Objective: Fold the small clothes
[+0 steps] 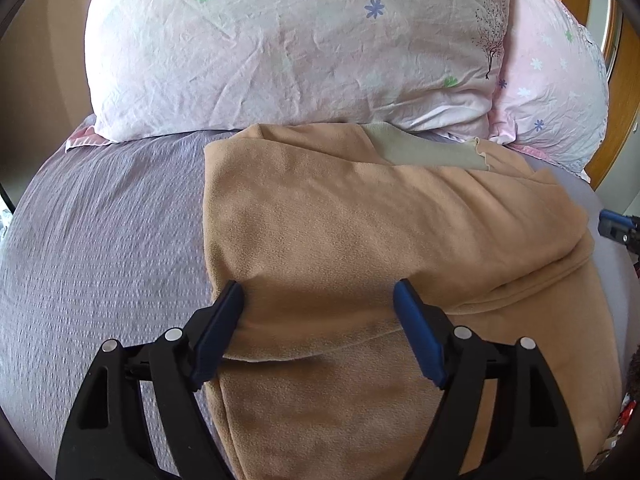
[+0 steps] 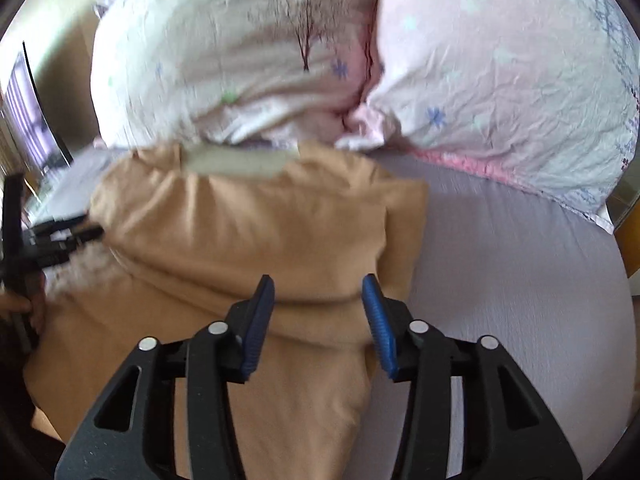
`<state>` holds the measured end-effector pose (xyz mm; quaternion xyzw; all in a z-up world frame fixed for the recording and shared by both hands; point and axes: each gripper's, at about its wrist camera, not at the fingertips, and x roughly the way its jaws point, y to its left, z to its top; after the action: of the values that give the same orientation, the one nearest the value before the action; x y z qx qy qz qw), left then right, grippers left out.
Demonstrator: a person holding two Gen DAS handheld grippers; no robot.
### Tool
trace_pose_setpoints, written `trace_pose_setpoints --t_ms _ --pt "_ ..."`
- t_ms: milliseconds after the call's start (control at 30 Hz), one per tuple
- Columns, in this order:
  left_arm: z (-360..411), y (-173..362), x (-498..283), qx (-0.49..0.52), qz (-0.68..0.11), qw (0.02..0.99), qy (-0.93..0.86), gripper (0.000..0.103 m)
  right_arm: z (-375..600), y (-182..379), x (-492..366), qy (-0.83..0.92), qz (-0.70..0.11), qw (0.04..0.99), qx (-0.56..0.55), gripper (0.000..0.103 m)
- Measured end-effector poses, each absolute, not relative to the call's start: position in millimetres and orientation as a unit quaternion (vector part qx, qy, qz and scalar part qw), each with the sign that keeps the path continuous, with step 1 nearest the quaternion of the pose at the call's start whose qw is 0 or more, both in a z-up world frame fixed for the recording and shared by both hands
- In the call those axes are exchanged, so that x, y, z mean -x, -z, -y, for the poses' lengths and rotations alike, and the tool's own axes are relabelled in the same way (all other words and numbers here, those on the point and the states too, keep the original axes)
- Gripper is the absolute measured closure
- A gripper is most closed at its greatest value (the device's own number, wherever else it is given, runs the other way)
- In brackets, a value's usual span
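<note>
A tan fleece garment (image 1: 340, 220) with a grey-green waistband (image 1: 420, 146) lies partly folded on the bed. It also shows in the right wrist view (image 2: 240, 232). My left gripper (image 1: 318, 294) is open, its blue fingers (image 1: 224, 320) straddling the garment's near-left fold. My right gripper (image 2: 318, 288) is open over the garment's right edge, with a fold between its fingers (image 2: 376, 312). The right gripper's tip shows at the far right of the left wrist view (image 1: 616, 230). The left gripper shows at the left of the right wrist view (image 2: 52, 236).
The bed has a lavender sheet (image 1: 100, 240). Two pale floral pillows (image 1: 288, 48) (image 2: 500, 80) lie just behind the garment. A wooden headboard (image 1: 624, 100) stands at the right. A screen (image 2: 28, 120) stands at the far left.
</note>
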<state>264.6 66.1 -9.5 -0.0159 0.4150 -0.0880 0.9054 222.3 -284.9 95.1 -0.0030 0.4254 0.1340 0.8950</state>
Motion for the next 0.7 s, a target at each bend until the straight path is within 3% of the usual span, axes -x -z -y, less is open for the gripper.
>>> trace_pose_setpoints --t_ms 33,133,233,300,400,433,500,700 --pt "-67.0 9.2 -264.5 0.019 -0.414 0.906 0.089 0.024 282.1 -89.7 -230.2 -0.137 -0.431 0.892 0.000 0.041" --pt "-71.3 8.2 -263.7 0.034 -0.411 0.906 0.097 0.024 275.3 -51.7 -254.2 -0.122 -0.495 0.860 -0.001 0.039" --pt "-84.3 -0.9 -251.6 0.069 -0.393 0.910 0.110 0.025 280.5 -63.0 -235.9 -0.133 -0.481 0.866 -0.019 0.039" --pt "-94.7 -14.6 -224.5 0.096 -0.379 0.909 0.143 0.025 292.2 -78.0 -206.8 -0.180 -0.458 0.868 -0.061 0.039" --pt "-112.4 -32.1 -165.1 0.108 -0.357 0.906 0.201 0.023 312.0 -98.2 -142.3 -0.260 -0.419 0.865 -0.091 0.019" --pt "-118.4 -35.0 -144.9 0.109 -0.354 0.903 0.217 0.017 320.5 -101.0 -113.0 -0.304 -0.412 0.853 -0.102 0.014" --pt "-131.8 -39.4 -92.2 0.108 -0.344 0.902 0.237 0.008 330.7 -100.2 -72.7 -0.356 -0.409 0.832 -0.117 0.010" --pt "-174.8 -15.9 15.3 0.160 -0.359 0.878 0.272 0.008 373.8 -54.9 40.1 -0.391 -0.455 0.781 -0.174 0.007"
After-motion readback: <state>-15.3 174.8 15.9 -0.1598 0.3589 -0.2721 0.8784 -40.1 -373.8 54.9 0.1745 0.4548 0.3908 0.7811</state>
